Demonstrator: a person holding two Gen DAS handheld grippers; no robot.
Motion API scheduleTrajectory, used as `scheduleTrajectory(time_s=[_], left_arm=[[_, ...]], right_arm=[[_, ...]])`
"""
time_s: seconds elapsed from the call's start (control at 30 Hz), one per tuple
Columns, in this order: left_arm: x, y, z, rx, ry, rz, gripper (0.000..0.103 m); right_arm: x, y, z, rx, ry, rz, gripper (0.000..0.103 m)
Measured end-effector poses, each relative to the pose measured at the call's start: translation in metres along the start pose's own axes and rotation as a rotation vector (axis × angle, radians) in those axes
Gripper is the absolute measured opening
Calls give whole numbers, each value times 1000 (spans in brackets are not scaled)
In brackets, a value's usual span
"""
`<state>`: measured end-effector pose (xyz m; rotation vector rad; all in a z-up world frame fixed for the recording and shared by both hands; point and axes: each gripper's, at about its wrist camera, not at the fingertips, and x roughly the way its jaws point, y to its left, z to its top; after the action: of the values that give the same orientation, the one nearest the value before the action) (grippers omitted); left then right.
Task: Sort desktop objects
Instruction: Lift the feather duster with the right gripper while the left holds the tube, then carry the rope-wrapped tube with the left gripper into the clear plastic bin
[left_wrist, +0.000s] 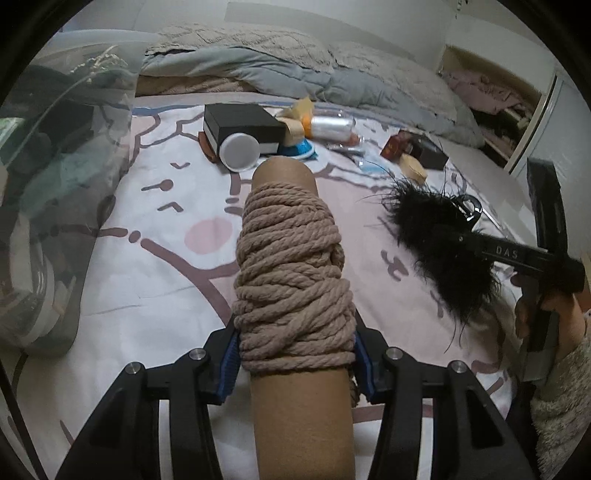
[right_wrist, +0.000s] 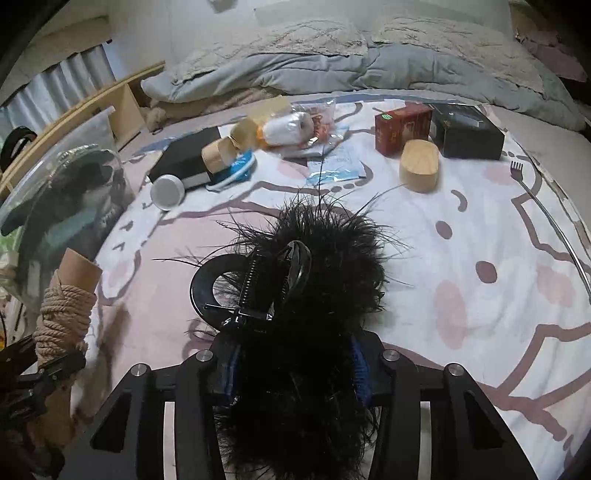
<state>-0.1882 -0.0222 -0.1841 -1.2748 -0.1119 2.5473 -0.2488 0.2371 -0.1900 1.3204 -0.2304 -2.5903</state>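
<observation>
Left of the left gripper's fingers (left_wrist: 228, 363), at the bed's edge: one clear plastic bag (left_wrist: 55, 206), bulging, holding dark and green items that cannot be made out.

Between those fingers: one cardboard tube (left_wrist: 295, 413) wound with tan rope (left_wrist: 291, 273). The left gripper (left_wrist: 295, 365) is clamped on the rope winding, blue pads pressed to both sides, and the tube points forward and away over the bed sheet (left_wrist: 159, 295).

Beyond the tube's far end: one white round lid or jar (left_wrist: 239, 151), leaning on a black box (left_wrist: 243, 127); just right of the box, a blue item, tan paper wrappings and a clear packet (left_wrist: 328, 127) with white contents.

Further right, beyond the right gripper's fingers (right_wrist: 360, 373): one flat plastic sachet (right_wrist: 334, 166), one red box (right_wrist: 400, 127), one oval wooden box (right_wrist: 419, 170) just in front of it, one black box (right_wrist: 467, 134) touching the red one's right side.

Between the right fingers: one black feathered hair claw clip (right_wrist: 291, 295), spring and curved teeth showing ahead of the pads. The right gripper (right_wrist: 295, 373) has feathers filling its gap; whether the pads press the clip cannot be told.

Far right of the right fingers: one thin metal rod with a small comb-like tip (right_wrist: 517, 170), lying on the sheet.

Behind everything: grey quilt (right_wrist: 295, 70), rumpled.
</observation>
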Motion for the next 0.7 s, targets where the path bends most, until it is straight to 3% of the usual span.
scheduleTrajectory(time_s=[0.27,0.7], left_arm=[[-16,1,10,-33,-62,-36,50],[-66,3,37,-60,-149,-21,50]], right_arm=[[-18,6,4,16,-51,72,47],[-67,37,16,-28,-170,197,47]])
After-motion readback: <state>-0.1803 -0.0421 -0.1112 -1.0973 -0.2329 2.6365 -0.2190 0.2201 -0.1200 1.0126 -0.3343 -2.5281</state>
